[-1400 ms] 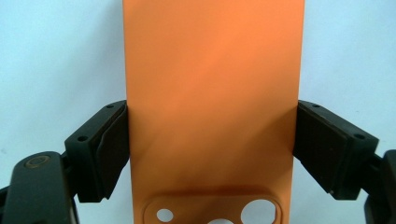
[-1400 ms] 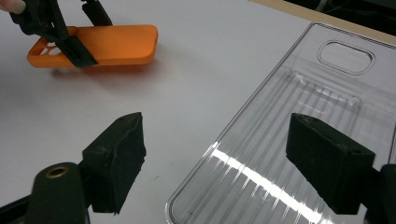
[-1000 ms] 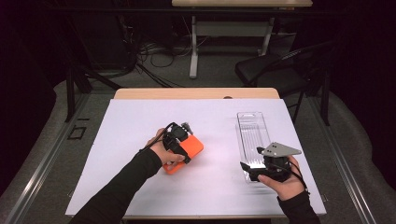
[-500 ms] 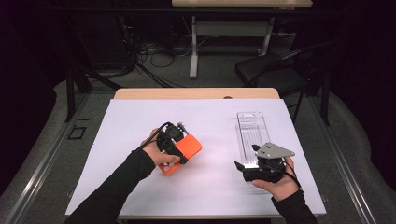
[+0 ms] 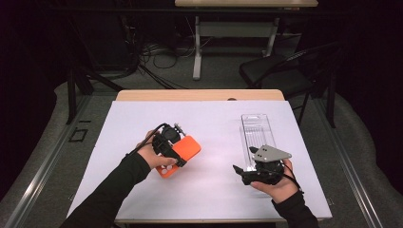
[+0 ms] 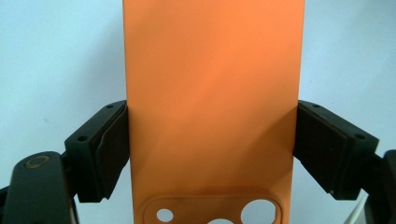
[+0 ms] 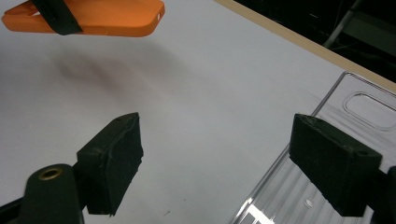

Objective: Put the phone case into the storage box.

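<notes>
An orange phone case [image 5: 186, 148] hangs a little above the white table [image 5: 214, 123], left of centre. My left gripper [image 5: 175, 155] is shut on it. In the left gripper view both pads press the long edges of the orange phone case [image 6: 210, 93], and its camera cutouts lie nearest the left gripper [image 6: 210, 154]. My right gripper [image 5: 241, 172] sits at the near right with its jaws turned left. The right gripper [image 7: 219, 154] is open and holds nothing. The orange phone case [image 7: 107, 18] floats beyond it over its own shadow.
A clear ribbed plastic tray [image 5: 255, 133] lies lengthwise at the right, its near end beside my right hand; the clear ribbed plastic tray [image 7: 359, 107] borders the right jaw. A wooden strip [image 5: 199, 95] marks the far edge. A black chair [image 5: 275, 71] stands behind.
My right gripper has slid left off the tray's near end and turned its jaws toward the case. The left gripper has shifted slightly left, keeping hold of the case.
</notes>
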